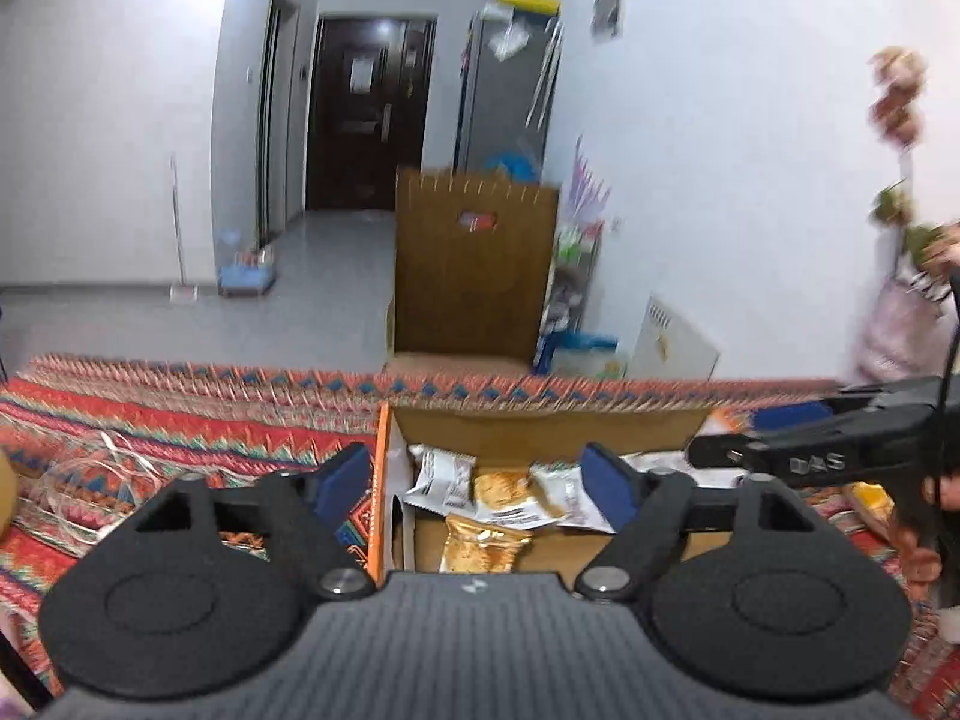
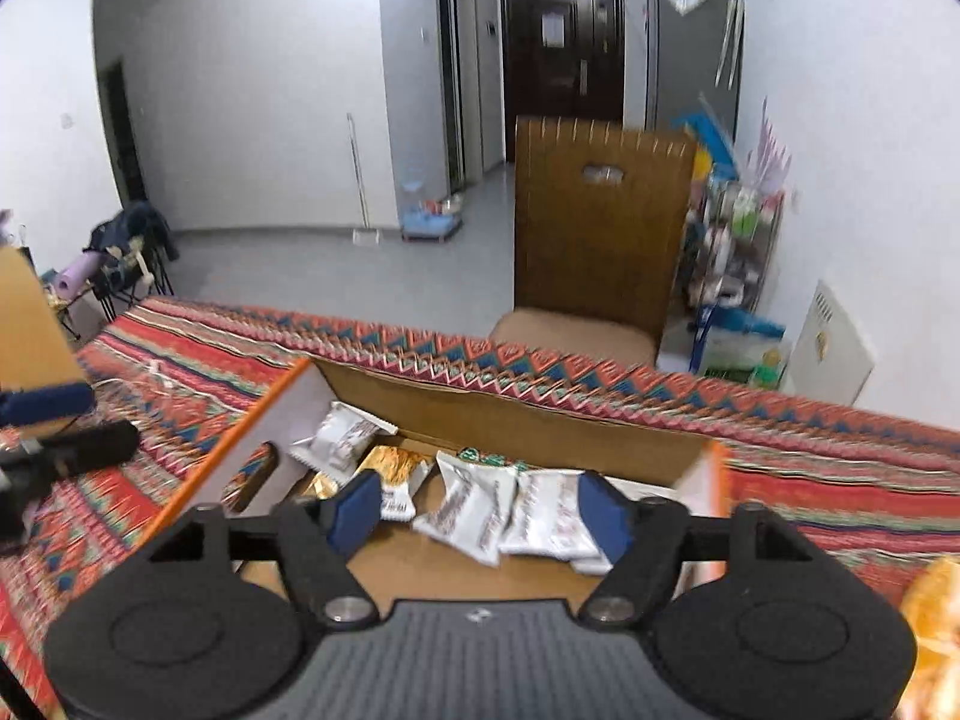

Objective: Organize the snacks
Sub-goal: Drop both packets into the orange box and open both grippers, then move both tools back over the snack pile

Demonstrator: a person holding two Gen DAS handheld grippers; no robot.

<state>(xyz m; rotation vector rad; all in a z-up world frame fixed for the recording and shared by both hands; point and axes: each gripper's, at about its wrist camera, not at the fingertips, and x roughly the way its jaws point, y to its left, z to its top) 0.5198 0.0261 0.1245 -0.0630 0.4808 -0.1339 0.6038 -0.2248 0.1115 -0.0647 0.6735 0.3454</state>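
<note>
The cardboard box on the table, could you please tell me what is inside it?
The cardboard box holds white snack packets and gold ones. Its bare floor shows in front; the claws hide the near corners.

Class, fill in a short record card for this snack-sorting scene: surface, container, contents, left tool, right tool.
surface: patterned red tablecloth
container: open cardboard box
contents: white snack packets and gold snack packets, loose inside the box
left tool: left tool open, empty, over the box
right tool: right tool open, empty, over the white packets
</note>
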